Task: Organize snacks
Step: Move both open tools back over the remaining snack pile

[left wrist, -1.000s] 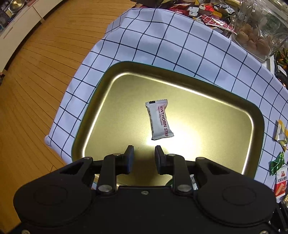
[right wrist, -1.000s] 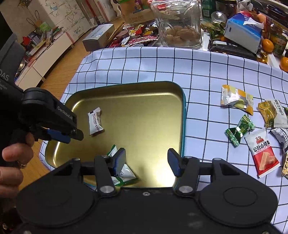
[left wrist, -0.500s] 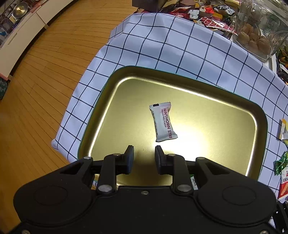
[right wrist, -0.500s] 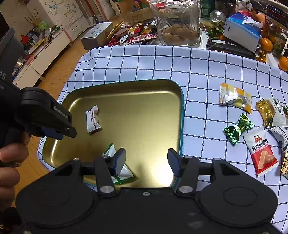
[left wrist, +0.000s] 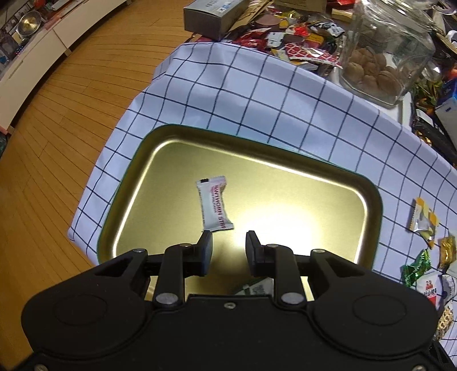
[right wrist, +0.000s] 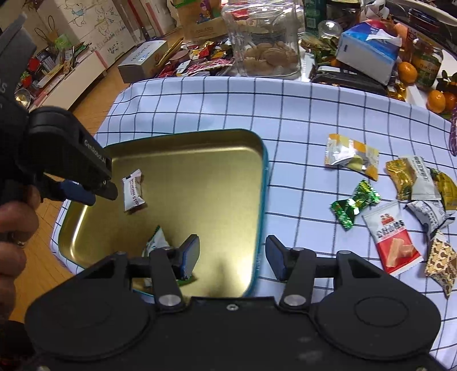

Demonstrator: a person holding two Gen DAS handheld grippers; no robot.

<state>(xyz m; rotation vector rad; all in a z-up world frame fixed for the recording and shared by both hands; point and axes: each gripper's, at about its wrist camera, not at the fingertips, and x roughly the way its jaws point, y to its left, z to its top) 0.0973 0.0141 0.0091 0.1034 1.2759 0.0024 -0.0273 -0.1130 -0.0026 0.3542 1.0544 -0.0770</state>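
Note:
A gold tray (left wrist: 285, 182) (right wrist: 217, 159) lies on the checked cloth. A white hawthorn strip packet (left wrist: 214, 207) (right wrist: 132, 194) lies in it. A green-and-white packet (right wrist: 155, 242) (left wrist: 254, 286) lies near the tray's near edge, partly hidden by my fingers. My left gripper (left wrist: 227, 252) is open and empty above the tray's near side; it also shows in the right wrist view (right wrist: 94, 195), left of the white packet. My right gripper (right wrist: 232, 256) is open and empty over the tray's near right corner. Several loose snacks (right wrist: 397, 199) lie right of the tray.
A glass jar of cookies (right wrist: 267, 48) (left wrist: 382, 57), a grey box (left wrist: 211, 14), a tissue box (right wrist: 368, 54), oranges (right wrist: 437, 100) and a heap of wrappers (left wrist: 294, 42) stand at the back of the table. The cloth's left edge (left wrist: 94, 185) hangs over the wooden floor.
My left gripper has pulled back and up from the tray, so the white packet looks smaller and farther. My right gripper has drifted slightly right. Both stay open and empty.

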